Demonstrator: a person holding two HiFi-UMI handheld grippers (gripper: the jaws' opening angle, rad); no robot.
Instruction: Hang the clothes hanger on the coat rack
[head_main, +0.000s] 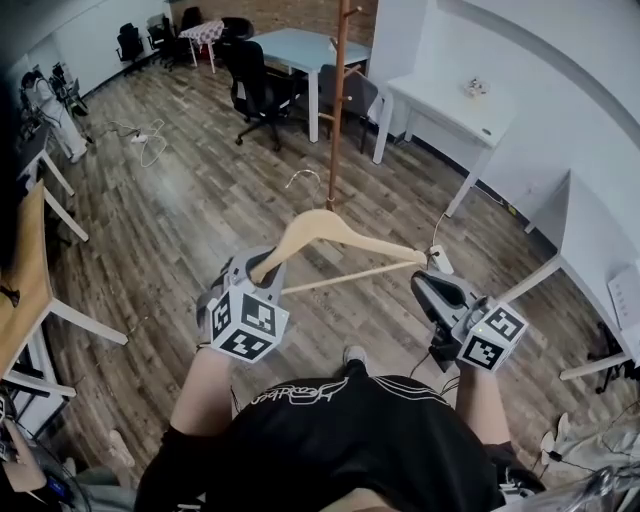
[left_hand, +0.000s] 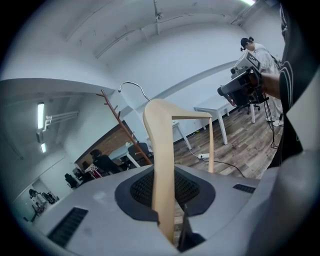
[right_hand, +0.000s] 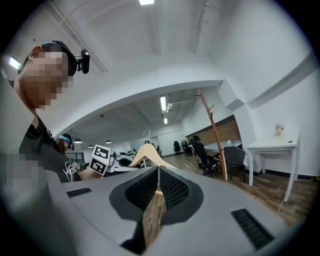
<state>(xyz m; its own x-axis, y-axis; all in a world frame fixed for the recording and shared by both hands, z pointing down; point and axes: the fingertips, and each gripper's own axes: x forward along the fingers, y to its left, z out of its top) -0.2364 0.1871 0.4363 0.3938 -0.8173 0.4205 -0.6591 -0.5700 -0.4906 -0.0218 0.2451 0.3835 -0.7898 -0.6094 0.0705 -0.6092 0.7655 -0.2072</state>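
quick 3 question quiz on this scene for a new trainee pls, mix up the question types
1. What is clamped in the left tool?
a) a towel
b) the wooden hanger
c) a shirt
2. True or false: the hanger already hangs on the coat rack.
3. Fill in: the coat rack stands on a ___ plank floor.

Key: 1 b; 2 false; 3 wood
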